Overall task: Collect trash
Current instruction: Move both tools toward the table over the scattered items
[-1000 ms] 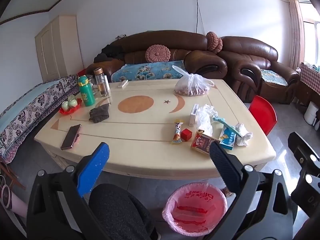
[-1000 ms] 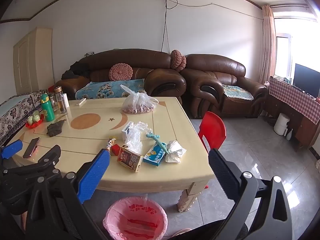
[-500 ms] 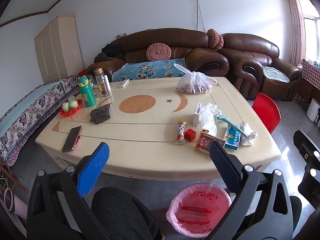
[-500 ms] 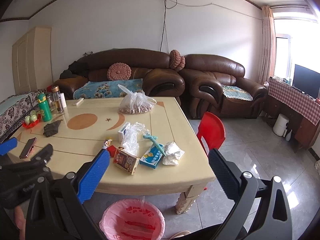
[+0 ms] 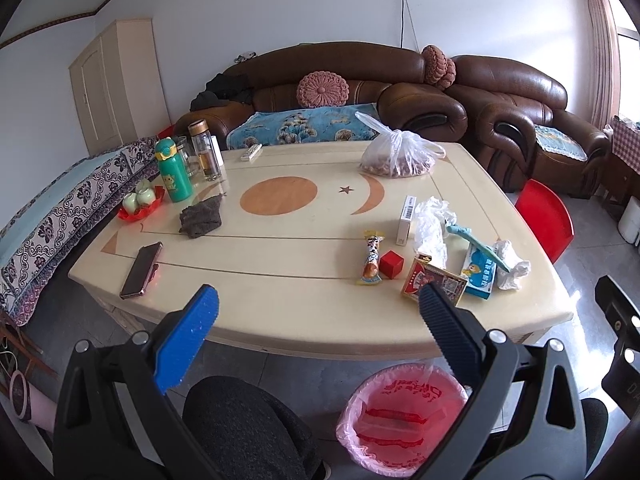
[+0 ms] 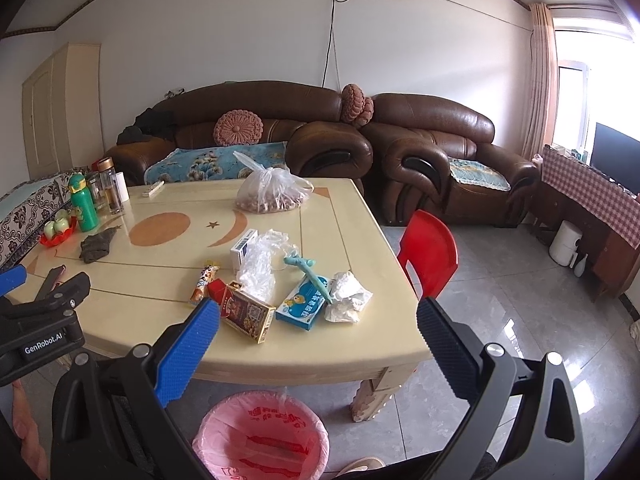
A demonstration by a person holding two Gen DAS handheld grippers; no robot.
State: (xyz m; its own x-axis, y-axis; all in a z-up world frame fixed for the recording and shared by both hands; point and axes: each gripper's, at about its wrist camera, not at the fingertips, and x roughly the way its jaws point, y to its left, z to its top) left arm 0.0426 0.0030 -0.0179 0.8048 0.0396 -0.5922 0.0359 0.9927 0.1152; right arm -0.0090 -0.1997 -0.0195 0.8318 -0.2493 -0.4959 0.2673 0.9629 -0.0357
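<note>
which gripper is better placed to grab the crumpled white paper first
Right, probably. The right gripper is open and looks over the table corner where the crumpled white paper lies; the left gripper, also open, faces the table's middle, farther from it.

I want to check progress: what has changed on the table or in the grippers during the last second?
Only the cameras shifted slightly. Both the left gripper and the right gripper stay open and empty; the table items and the pink bin have not moved.

Crumpled white tissue [image 6: 347,298], blue box [image 6: 304,307] and red packet [image 6: 247,314] are lying near the table's [image 6: 168,312] right edge; pink-lined bin [image 6: 261,436] is standing below.
</note>
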